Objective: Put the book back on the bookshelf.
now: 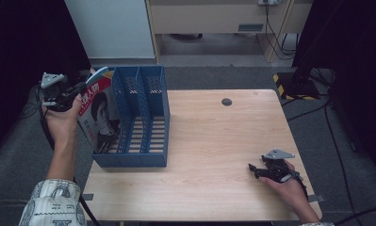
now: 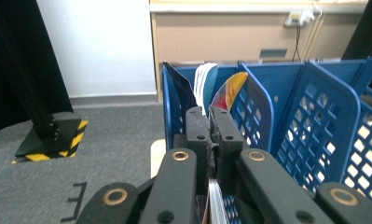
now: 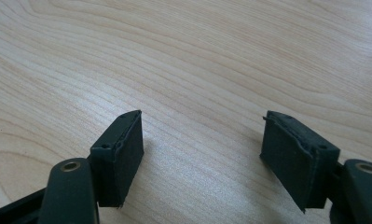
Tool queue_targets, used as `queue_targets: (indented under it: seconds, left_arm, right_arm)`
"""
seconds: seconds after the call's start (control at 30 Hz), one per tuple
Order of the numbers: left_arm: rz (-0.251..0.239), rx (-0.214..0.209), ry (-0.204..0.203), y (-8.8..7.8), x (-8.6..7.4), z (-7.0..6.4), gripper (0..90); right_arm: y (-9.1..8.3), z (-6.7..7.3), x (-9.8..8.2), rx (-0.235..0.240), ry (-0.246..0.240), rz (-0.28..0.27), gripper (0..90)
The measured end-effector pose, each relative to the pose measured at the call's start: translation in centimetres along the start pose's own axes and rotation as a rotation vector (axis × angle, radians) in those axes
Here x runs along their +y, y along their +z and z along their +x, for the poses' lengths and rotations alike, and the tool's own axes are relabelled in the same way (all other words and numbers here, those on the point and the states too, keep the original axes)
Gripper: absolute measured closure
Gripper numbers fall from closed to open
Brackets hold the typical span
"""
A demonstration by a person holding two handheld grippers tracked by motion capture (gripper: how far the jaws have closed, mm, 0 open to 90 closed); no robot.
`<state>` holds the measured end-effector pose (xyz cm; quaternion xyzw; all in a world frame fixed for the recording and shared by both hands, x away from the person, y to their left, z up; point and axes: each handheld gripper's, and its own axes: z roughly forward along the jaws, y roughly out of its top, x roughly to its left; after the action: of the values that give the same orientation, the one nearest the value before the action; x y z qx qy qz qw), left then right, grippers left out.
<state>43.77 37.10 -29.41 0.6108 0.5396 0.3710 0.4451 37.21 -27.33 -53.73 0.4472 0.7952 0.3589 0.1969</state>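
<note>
Your left gripper [image 2: 210, 122] pinches the magazine [image 1: 98, 110] in the rack [image 1: 143, 117] (right gripper [image 3: 202, 154] spread, idle); a tilt could snag its pages.

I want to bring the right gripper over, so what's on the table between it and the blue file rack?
Nothing: in the high view, bare wooden table runs from the right gripper to the blue file rack.

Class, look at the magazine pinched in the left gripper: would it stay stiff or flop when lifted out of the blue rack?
The magazine probably flops: its top corner already curls. Its glossy cover may slip in the left gripper.
</note>
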Motion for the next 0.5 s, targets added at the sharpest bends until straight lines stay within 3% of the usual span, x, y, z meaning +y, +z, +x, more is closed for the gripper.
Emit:
queue_targets:
  seconds: [0.27,0.5]
  left_arm:
    - [-0.060,-0.001,-0.019,0.1,-0.3,0.1,87.2]
    - [-0.055,-0.004,-0.024,1.0,-1.4,0.1,87.2]
  right_arm:
    - [0.0,0.0,0.0,0.000,0.001,0.000,29.7]
    - [0.0,0.0,0.0,0.000,0.001,0.000,29.7]
